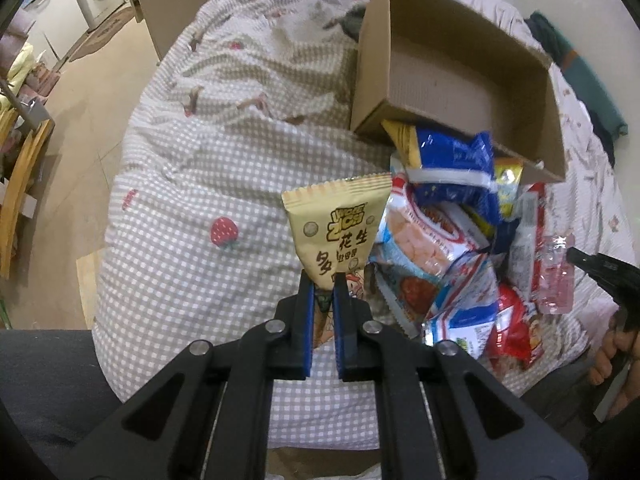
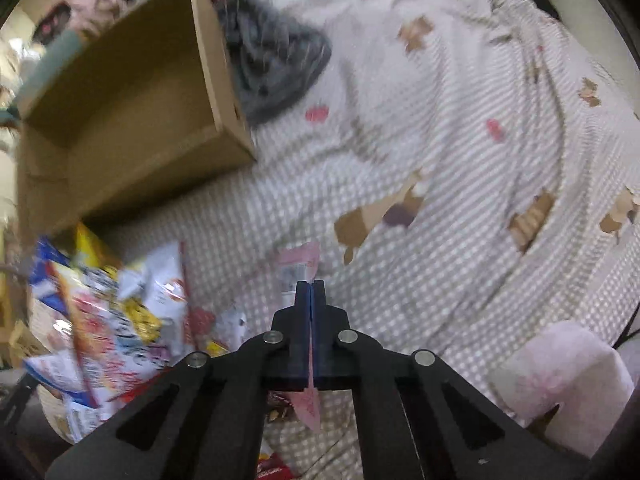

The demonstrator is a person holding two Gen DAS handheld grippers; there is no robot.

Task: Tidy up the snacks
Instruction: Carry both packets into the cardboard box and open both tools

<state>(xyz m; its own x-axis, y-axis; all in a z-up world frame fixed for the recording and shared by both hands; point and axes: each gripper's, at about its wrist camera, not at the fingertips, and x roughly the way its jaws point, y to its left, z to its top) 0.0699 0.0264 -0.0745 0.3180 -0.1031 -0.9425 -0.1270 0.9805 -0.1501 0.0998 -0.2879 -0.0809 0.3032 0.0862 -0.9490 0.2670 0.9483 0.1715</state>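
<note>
Left black claw with blue pads, clamped on lower end of tan peanut snack packet, packet standing upright above the tips, over checked strawberry-print bedcover. Just right of it, heap of bright foil snack bags, with open brown cardboard box behind. Right black claw pinched fully together on thin pink wrapper, poking out past both ends of the pads, right of the blurred heap.

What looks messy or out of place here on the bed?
The cardboard box sits tilted on the checked quilt and looks empty, while the snack packets lie in a loose heap on the quilt outside its open front.
</note>
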